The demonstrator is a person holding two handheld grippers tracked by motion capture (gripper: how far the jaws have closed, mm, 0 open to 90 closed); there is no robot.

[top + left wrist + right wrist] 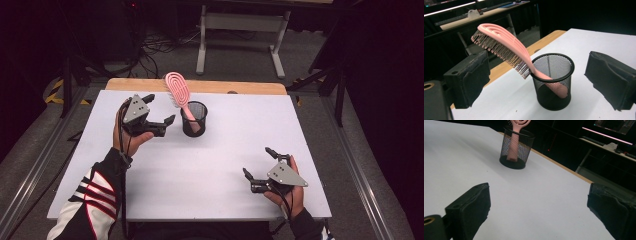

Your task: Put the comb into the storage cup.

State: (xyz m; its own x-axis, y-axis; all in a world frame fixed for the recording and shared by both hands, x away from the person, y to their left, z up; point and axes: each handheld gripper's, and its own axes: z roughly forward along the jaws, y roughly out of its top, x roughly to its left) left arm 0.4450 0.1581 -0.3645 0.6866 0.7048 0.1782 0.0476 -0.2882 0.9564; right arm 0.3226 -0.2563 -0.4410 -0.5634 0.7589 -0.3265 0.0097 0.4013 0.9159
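A pink hairbrush stands handle-down in a black mesh cup at the back middle of the white table. Its bristled head leans out to the left over the rim. My left gripper is open just left of the cup, with nothing between its fingers. In the left gripper view the cup and brush sit close ahead of the open left gripper. My right gripper rests open near the front right. The right gripper view has the cup and brush far beyond the right gripper.
A wooden strip runs along the table's back edge. Beyond it stand a white desk frame and floor cables. Metal rails flank both sides. Bare white surface lies between the two grippers.
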